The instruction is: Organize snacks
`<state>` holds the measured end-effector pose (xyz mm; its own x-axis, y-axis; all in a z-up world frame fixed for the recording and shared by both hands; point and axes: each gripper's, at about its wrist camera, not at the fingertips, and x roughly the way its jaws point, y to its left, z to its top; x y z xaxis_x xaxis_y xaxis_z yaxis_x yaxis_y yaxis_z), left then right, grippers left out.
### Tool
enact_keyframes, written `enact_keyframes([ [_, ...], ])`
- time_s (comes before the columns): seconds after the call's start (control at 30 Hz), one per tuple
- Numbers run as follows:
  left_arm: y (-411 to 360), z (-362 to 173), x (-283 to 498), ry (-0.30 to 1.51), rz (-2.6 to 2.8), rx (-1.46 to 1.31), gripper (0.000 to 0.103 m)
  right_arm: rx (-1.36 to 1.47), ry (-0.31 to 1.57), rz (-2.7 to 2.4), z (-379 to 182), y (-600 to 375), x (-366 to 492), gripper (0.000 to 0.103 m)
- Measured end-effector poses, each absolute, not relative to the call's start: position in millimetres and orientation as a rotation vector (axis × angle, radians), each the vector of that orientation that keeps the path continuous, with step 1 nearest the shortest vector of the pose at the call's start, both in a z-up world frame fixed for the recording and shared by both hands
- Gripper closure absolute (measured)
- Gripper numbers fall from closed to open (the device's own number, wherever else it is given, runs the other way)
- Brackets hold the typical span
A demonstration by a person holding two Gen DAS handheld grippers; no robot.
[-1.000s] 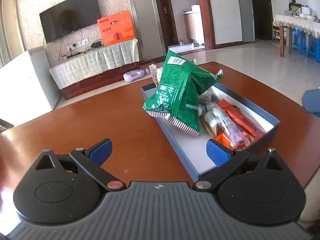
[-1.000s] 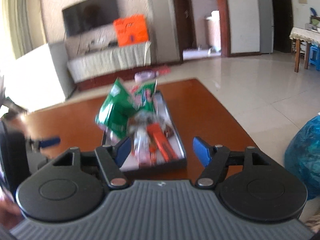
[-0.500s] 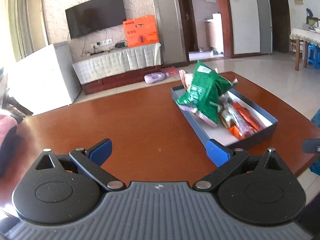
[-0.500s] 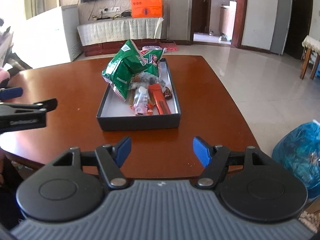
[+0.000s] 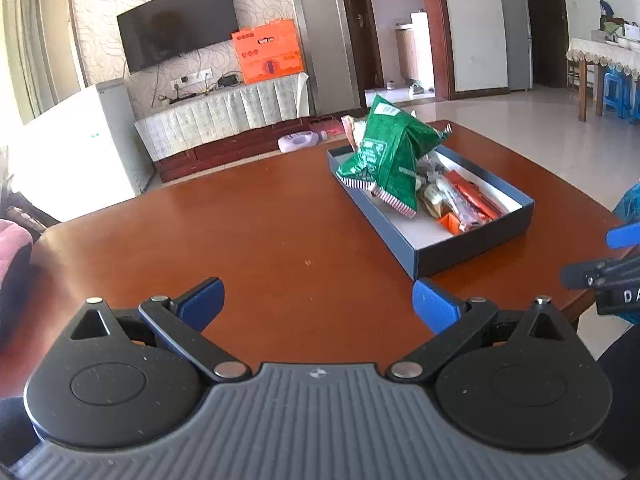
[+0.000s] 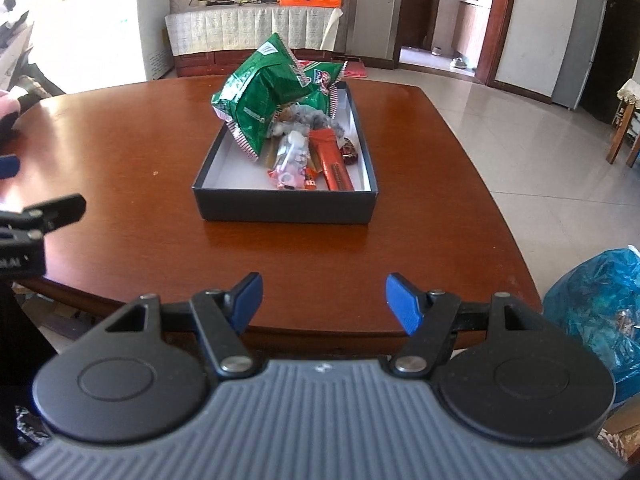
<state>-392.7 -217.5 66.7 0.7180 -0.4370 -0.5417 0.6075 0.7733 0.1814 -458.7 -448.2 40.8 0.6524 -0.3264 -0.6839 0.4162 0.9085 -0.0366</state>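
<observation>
A dark blue box (image 5: 472, 246) (image 6: 286, 208) stands on the brown table (image 5: 240, 232) (image 6: 120, 152). It holds a green snack bag (image 5: 388, 156) (image 6: 260, 100), a red-orange packet (image 5: 472, 196) (image 6: 334, 160) and several small wrapped snacks (image 6: 290, 160). My left gripper (image 5: 318, 300) is open and empty above the table's near edge, left of the box. My right gripper (image 6: 322, 300) is open and empty, back from the table's near edge, in line with the box. Each gripper shows at the edge of the other's view.
A blue plastic bag (image 6: 596, 304) sits on the floor right of the table. A TV (image 5: 176, 36), an orange carton (image 5: 270, 50) and a white cabinet (image 5: 76, 152) stand beyond the table. A dining table (image 5: 604, 56) is at far right.
Both grippers have pulled back from the box towards the table's near edge and stay open. The snacks in the box have not moved.
</observation>
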Motion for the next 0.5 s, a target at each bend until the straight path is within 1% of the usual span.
enact_keyframes([
  [0.5, -218.9, 65.2, -384.9, 0.515, -0.583, 0.357, 0.001, 0.112, 0.776, -0.444, 35.9, -448.4, -453.0, 0.033],
])
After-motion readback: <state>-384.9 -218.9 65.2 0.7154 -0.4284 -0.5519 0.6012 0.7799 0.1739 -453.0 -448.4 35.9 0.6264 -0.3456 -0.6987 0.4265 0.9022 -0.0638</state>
